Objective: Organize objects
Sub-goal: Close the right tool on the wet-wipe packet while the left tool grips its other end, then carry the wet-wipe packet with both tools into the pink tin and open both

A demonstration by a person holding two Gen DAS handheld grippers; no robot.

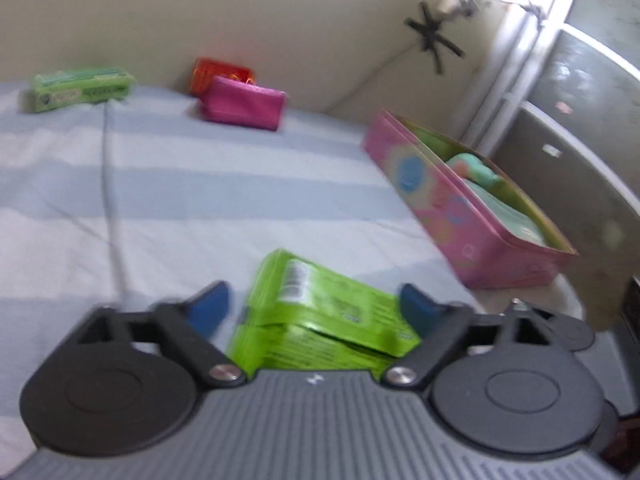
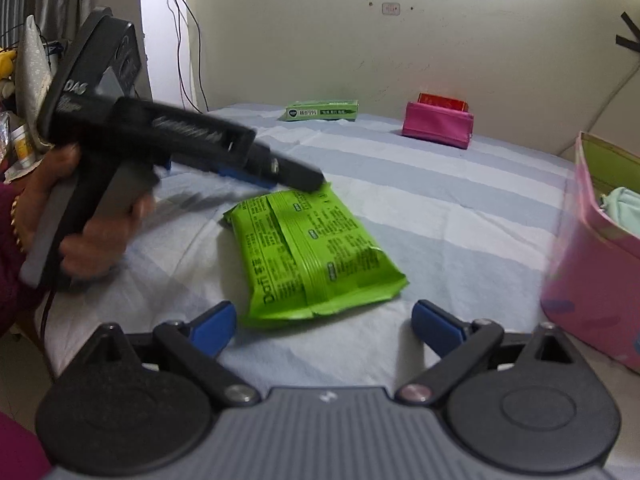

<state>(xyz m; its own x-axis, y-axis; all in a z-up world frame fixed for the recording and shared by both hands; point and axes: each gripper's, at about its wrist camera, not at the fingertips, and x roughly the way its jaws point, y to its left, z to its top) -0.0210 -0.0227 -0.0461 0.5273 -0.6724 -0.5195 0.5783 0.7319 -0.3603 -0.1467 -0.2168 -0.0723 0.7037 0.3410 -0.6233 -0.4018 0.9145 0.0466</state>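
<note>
A bright green packet (image 1: 320, 312) lies flat on the striped bed sheet, right between my left gripper's (image 1: 316, 312) open blue fingers; it also shows in the right wrist view (image 2: 312, 256). My right gripper (image 2: 324, 324) is open and empty, just short of the packet's near edge. The left gripper's body (image 2: 160, 140) reaches over the packet's far corner. A pink patterned box (image 1: 460, 208) stands at the right and holds pale green items (image 1: 480, 172). A green carton (image 1: 82, 88), a pink pouch (image 1: 244, 104) and an orange box (image 1: 216, 72) lie by the wall.
The striped sheet (image 1: 200, 184) covers the bed. A cream wall (image 2: 400, 48) closes the far side. The pink box (image 2: 592, 264) sits at the bed's right edge. Cluttered shelves and cables (image 2: 24, 80) stand at the left. A grey cabinet (image 1: 580, 160) stands beyond the box.
</note>
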